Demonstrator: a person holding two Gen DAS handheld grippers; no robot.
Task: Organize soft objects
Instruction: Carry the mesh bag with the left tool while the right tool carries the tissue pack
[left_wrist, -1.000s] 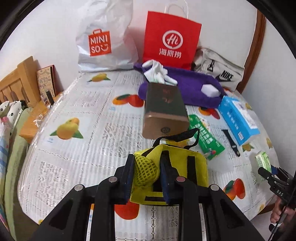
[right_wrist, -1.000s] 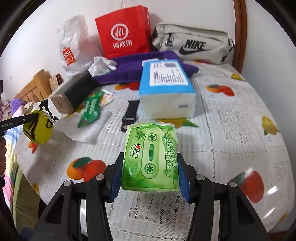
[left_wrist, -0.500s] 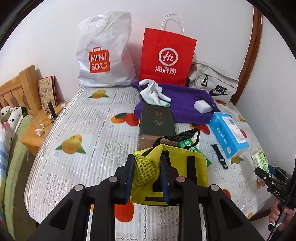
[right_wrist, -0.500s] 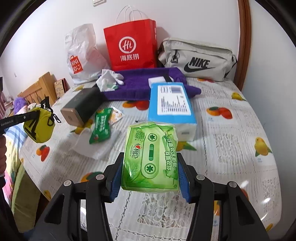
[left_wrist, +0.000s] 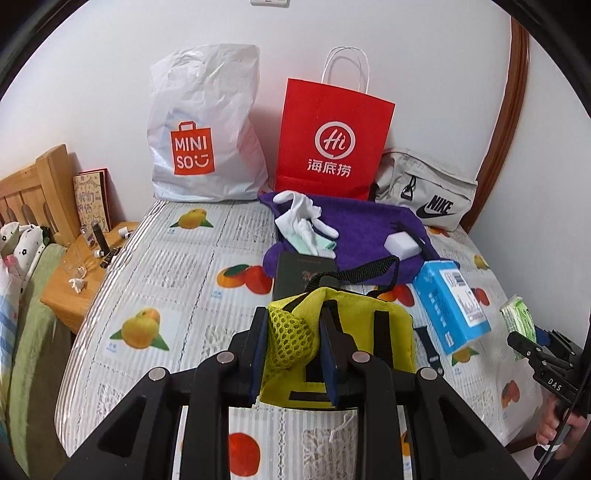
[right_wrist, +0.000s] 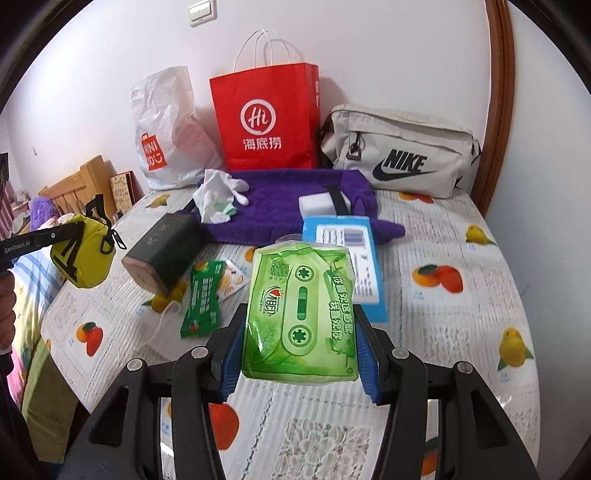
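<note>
Left gripper (left_wrist: 291, 350): closed on the yellow pouch (left_wrist: 354, 332) – its mesh corner is pinched between the two blue pads, and the pouch is held up above the table.
Right gripper (right_wrist: 299, 354): closed about halfway on the green tissue pack (right_wrist: 301, 314), which is clamped by its two sides and lifted clear of the tablecloth (right_wrist: 461, 332).
Yellow pouch, other view: it is seen at the left edge of the right camera (right_wrist: 83, 254), hanging in the air beside the table.
Green tissue pack, other view: it is seen at the right edge of the left camera (left_wrist: 519, 319), in front of a hand (left_wrist: 554, 428).
Just behind the pouch: a dark box (left_wrist: 304, 275) is laid on the table, with white gloves (left_wrist: 304, 218) on a purple cloth (left_wrist: 369, 229) behind it.
Near the tissue pack: a blue tissue box (right_wrist: 354, 258) and a green snack packet (right_wrist: 203, 299) are laid on the fruit-printed cloth.
Back wall: a white Miniso bag (left_wrist: 205, 147), a red paper bag (left_wrist: 334, 140) and a grey Nike bag (right_wrist: 399, 151) are stood in a row – all against the wall.
</note>
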